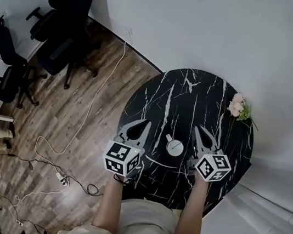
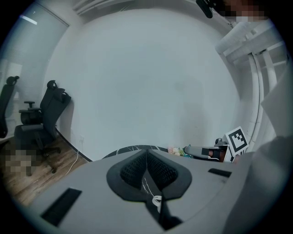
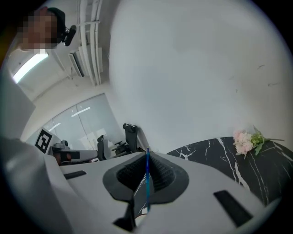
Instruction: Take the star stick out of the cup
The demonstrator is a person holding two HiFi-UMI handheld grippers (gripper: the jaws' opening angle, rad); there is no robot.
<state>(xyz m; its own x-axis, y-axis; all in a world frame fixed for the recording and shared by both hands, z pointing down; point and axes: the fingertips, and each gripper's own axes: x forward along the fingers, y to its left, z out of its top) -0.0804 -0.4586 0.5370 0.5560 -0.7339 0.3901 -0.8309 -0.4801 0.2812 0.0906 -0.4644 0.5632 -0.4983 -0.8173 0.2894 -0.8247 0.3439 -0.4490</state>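
Observation:
A round pale cup (image 1: 174, 146) stands on the black marble table (image 1: 195, 94), between my two grippers. My right gripper (image 1: 199, 130) is to the right of the cup. In the right gripper view this gripper (image 3: 147, 155) is shut on a thin blue stick (image 3: 147, 183) that stands upright between the pads. The stick's star end is hidden, and whether its lower end is still inside the cup does not show. My left gripper (image 1: 146, 125) is to the left of the cup. In the left gripper view its jaws (image 2: 146, 154) are shut with nothing between them.
A small bunch of pink flowers (image 1: 239, 107) lies at the table's far right edge. Black office chairs (image 1: 64, 11) stand on the wooden floor to the left, where white cables (image 1: 89, 109) trail. A white wall is close behind the table.

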